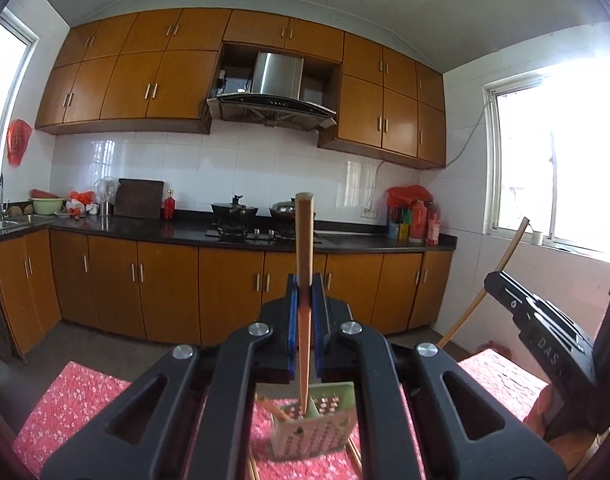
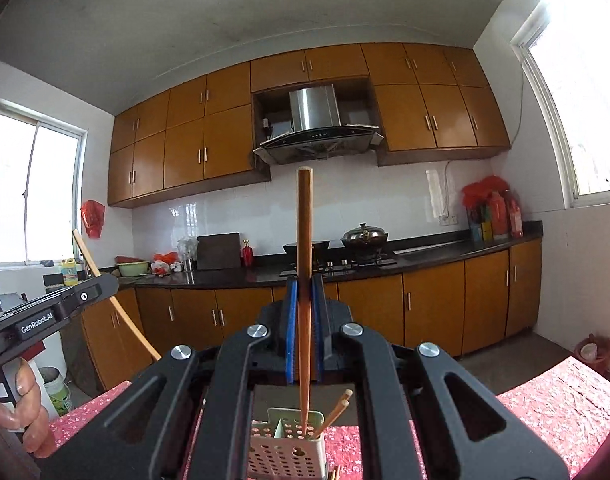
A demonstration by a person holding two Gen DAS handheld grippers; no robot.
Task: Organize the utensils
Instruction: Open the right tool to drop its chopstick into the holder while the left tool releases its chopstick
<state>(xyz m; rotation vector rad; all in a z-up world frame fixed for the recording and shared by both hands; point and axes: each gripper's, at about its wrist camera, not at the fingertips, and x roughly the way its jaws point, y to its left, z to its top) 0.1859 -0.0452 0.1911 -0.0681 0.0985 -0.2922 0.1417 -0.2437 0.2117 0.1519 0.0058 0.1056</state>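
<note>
Chopsticks: each hand-held gripper grasps one long, slim wooden chopstick; both stand nearly upright with the lower tip down in the holder and the blunt end high in front of the kitchen cupboards.
Left hand-held gripper: clenched on a wooden chopstick between its blue-padded fingers; the stick's lower tip sits in a compartment of the holder below.
Right hand-held gripper: clamped on a second wooden chopstick between its blue pads; that tip also reaches into the holder.
Holder: a pale, square, perforated plastic utensil holder with an inner divider, standing on the bench under both grippers; from the left wrist it shows as a tilted, hole-dotted box.
Already in the holder: two more chopsticks lean out toward the right of the right-wrist view.
Loose sticks: chopstick ends lie on the cloth just beside the holder's base.
Bench: covered by a red cloth with a small white flower print.
Cross views: the right gripper's black body appears at the right edge of the left view, the left one's body at the left edge of the right view, with bare fingers around its handle.
</note>
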